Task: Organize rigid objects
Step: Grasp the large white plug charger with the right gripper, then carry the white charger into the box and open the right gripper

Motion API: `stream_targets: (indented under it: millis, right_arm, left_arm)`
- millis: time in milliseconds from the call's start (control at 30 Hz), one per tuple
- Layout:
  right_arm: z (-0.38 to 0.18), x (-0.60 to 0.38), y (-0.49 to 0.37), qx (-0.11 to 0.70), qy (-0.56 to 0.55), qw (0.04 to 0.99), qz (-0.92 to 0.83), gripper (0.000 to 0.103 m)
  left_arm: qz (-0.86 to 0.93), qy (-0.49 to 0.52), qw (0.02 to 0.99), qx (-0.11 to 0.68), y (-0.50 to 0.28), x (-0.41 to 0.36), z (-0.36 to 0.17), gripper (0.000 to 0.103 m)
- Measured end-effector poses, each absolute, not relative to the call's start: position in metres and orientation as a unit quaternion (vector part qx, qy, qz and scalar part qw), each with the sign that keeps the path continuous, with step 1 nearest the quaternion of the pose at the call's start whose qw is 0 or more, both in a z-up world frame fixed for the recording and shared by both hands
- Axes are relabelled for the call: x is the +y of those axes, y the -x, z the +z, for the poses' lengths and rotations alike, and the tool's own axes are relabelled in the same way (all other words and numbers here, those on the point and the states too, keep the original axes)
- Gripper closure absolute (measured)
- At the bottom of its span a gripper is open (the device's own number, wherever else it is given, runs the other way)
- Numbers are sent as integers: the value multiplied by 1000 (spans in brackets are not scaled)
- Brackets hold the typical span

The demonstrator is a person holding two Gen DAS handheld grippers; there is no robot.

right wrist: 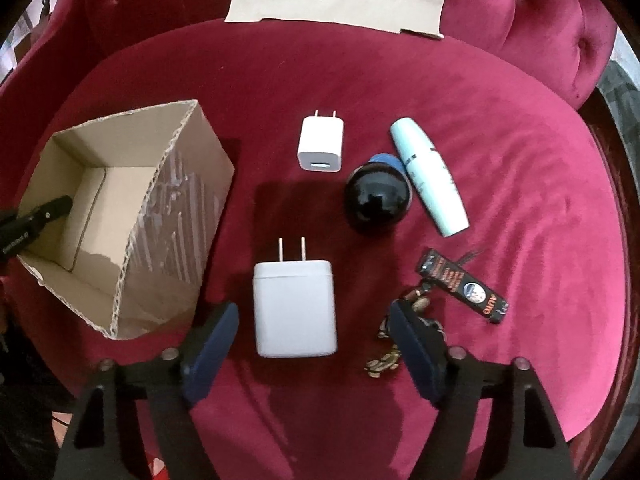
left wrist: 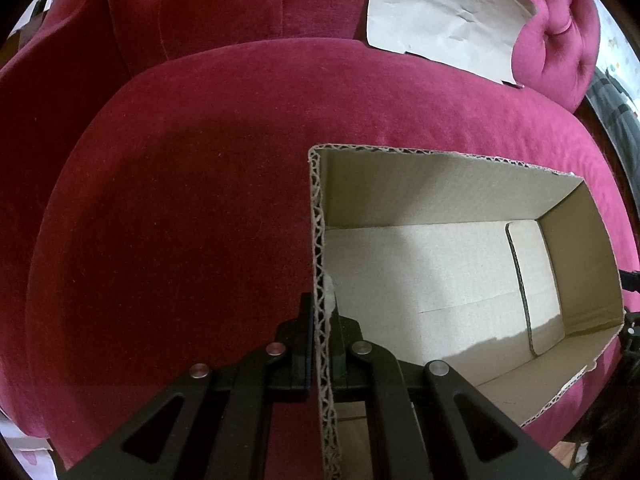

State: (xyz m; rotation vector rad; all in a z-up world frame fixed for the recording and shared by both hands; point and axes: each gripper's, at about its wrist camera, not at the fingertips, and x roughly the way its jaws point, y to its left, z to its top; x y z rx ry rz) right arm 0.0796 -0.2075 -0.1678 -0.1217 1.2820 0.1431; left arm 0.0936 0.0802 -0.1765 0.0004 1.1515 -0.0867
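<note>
Our left tongs (left wrist: pixel 322 340) clamp the cardboard box (left wrist: pixel 440 264) wall at lower centre, steadying it on the red cushion (right wrist: pixel 520 240). Our right tongs (right wrist: pixel 314 332) hang apart, straddling the large white charger (right wrist: pixel 295 308) at lower centre, ready to grab it.

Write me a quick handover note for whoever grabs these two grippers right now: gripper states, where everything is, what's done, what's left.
Left gripper: shut on the near wall of the cardboard box, steadying it.
Right gripper: open, jaws either side of the large white charger, not gripping it yet.
On the red cushion: small white charger, black ball, pale blue tube, dark printed packet, and a keychain beside the right finger.
Done: nothing; the box is empty.
Left: grip the large charger, drop it in the box, then likely the rest.
</note>
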Motion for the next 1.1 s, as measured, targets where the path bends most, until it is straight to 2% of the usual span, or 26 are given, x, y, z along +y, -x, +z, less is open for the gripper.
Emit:
stream_targets:
  millis: [33,167,200,233,267,633,1100]
  right_arm:
    - [-169,-206,-80,597,56,797,68,25]
    - [-174,-202,-86,597,56,796,76,38]
    - [-177,-200,-88,600,55,795,76,49]
    - [-180,-198,-89,601,55,793,77,55]
    - [-182,-196,-90,601,54,793,77,57]
    - [-177,-198,-87,594,43,801,65,57]
    - [-124,-184,-80,572,40,818,55,57]
  left_arm:
    - [-42,0,838,544,-93,80,-177,99]
    - [-43,1,840,542,-92,81,-177,99]
    - [-43,1,840,541,-92,81,-177,99]
    - [-43,2,840,541,-91,81,-178,99]
    - [-43,2,840,540,-91,82,-178,99]
    - [-40,5,842,538,-89,80,-177,99]
    - [-24,0,849,528,-84,75,-174,100]
